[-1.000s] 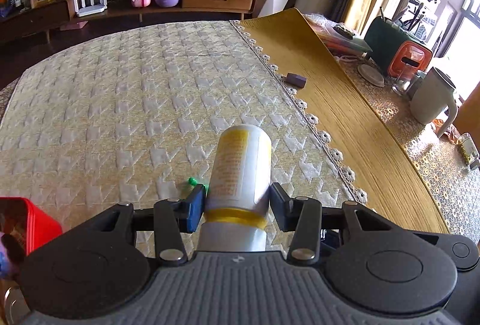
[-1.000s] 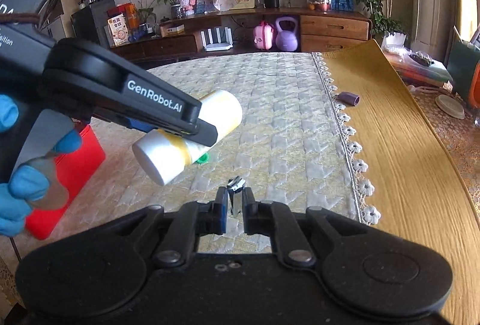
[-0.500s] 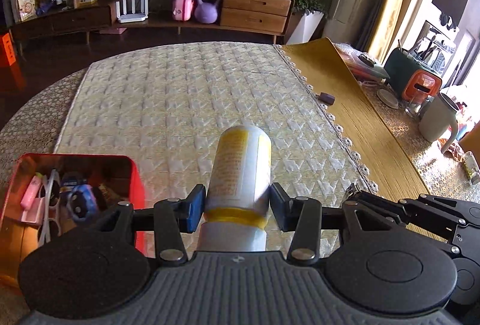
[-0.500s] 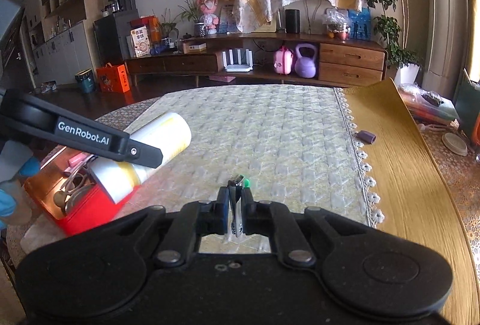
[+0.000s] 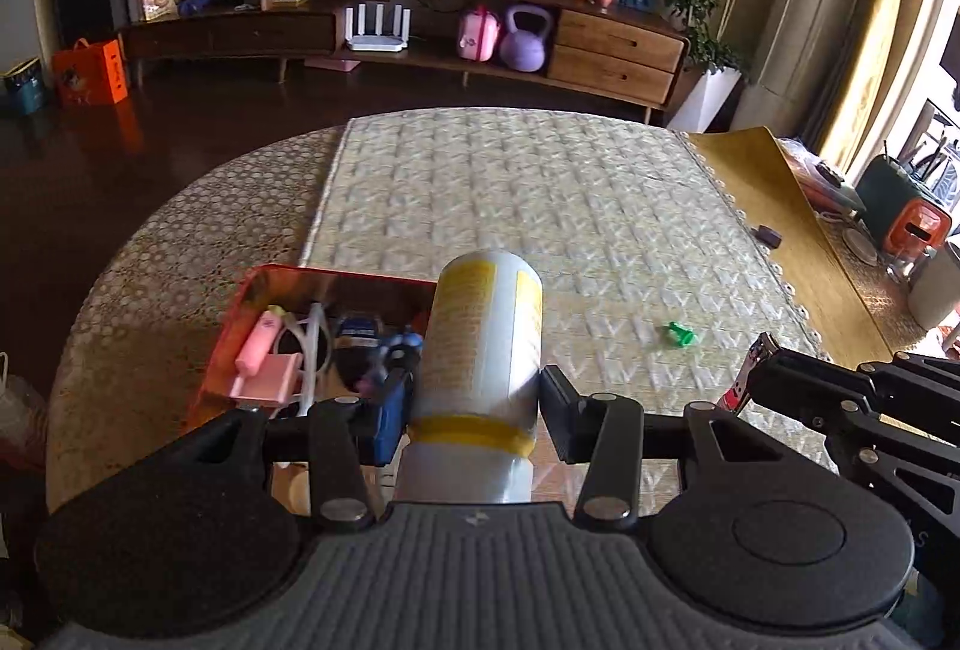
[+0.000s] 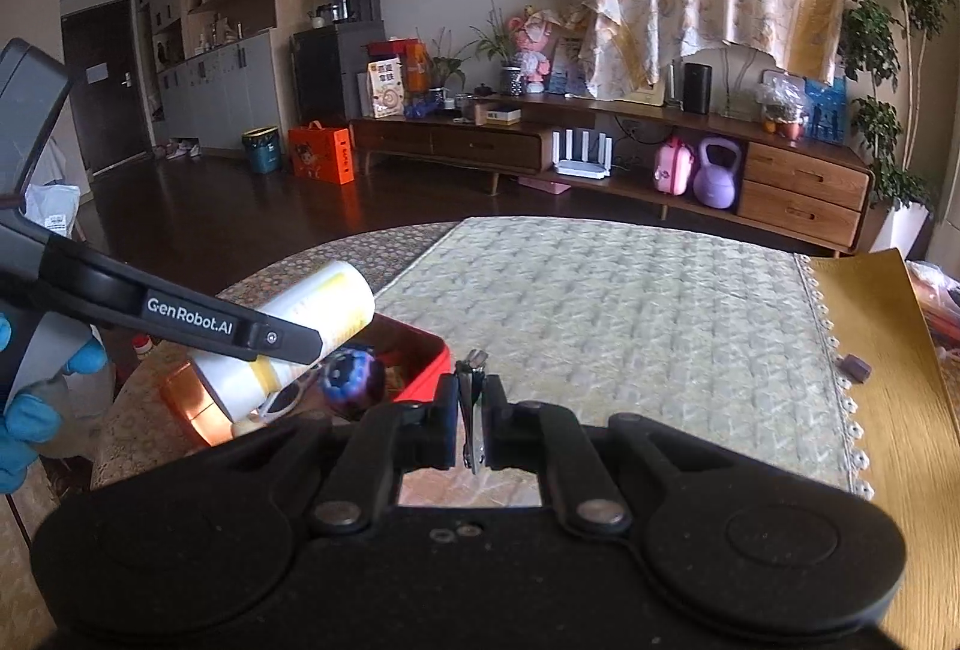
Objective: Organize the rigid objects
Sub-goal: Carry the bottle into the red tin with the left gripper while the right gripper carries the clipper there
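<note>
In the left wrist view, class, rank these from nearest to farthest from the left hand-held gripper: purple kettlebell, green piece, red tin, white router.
1. Red tin: just ahead, left of the left hand-held gripper and the bottle it grips.
2. Green piece: on the cloth, ahead right.
3. White router and purple kettlebell: both on the far shelf, too close to call.

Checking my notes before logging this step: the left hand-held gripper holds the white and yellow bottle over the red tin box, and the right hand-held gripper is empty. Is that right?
Not quite. The right hand-held gripper is not empty: the right wrist view shows it shut on a small metal nail clipper. The rest stands: the left hand-held gripper holds the white and yellow bottle over the red tin box.
</note>
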{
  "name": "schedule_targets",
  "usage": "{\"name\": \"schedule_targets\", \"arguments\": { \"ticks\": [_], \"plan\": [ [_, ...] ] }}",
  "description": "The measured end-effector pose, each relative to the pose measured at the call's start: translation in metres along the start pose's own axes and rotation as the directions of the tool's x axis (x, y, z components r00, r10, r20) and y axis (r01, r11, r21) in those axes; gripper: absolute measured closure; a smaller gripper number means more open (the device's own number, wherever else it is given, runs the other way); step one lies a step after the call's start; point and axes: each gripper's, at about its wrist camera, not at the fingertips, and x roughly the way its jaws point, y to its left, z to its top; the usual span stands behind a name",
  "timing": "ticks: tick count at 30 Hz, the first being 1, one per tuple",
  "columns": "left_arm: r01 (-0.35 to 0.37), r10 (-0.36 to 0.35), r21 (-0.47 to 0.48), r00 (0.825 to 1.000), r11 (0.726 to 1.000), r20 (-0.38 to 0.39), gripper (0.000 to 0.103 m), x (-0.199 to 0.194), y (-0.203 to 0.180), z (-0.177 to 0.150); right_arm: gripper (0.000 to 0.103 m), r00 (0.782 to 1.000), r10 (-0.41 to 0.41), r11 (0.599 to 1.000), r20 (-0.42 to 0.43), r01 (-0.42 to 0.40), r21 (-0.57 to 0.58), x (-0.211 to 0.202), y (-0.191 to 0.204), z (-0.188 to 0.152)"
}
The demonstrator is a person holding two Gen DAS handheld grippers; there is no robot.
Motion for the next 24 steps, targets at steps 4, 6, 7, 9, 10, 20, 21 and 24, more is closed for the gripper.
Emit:
{"name": "schedule_targets", "arguments": {
  "ticks": [4,6,7,9,10,20,21,24],
  "plan": [
    [-0.043,0.043,-0.022,0.999,0.999,0.002,0.057,-0.002,0.027,-0.003,0.098,0.999,0.039,0.999,-0.005,-0.039,-0.037,0.013,0.021,0.008],
    [-0.062,0.062,-0.031,0.998,0.998,-0.001,0.057,-0.001,0.040,-0.005,0.098,0.998,0.062,0.997,-0.008,-0.062,-0.049,0.019,0.030,0.011],
    [-0.072,0.072,-0.036,0.997,0.997,-0.005,0.057,0.001,0.045,-0.005,0.098,0.997,0.074,0.996,-0.009,-0.075,-0.054,0.023,0.034,0.012],
    [-0.088,0.088,-0.045,0.996,0.995,-0.013,0.057,0.005,0.056,-0.007,0.099,0.995,0.093,0.993,-0.020,-0.094,-0.068,0.032,0.043,0.014],
    [-0.094,0.094,-0.048,0.995,0.994,-0.017,0.057,0.007,0.061,-0.008,0.099,0.995,0.098,0.992,-0.026,-0.100,-0.074,0.037,0.045,0.016],
    [-0.132,0.129,-0.063,0.991,0.989,-0.048,0.058,0.032,0.092,-0.020,0.081,0.990,0.064,0.998,-0.122,-0.066,-0.006,0.057,0.014,-0.007],
    [-0.130,0.127,-0.067,0.991,0.989,-0.052,0.058,0.034,0.093,-0.021,0.074,0.987,0.066,0.998,-0.146,-0.069,-0.010,0.059,0.012,-0.012],
    [-0.127,0.123,-0.070,0.991,0.989,-0.057,0.058,0.037,0.096,-0.024,0.052,0.973,0.083,0.995,-0.214,-0.093,-0.035,0.067,0.011,-0.029]
  ]
}}
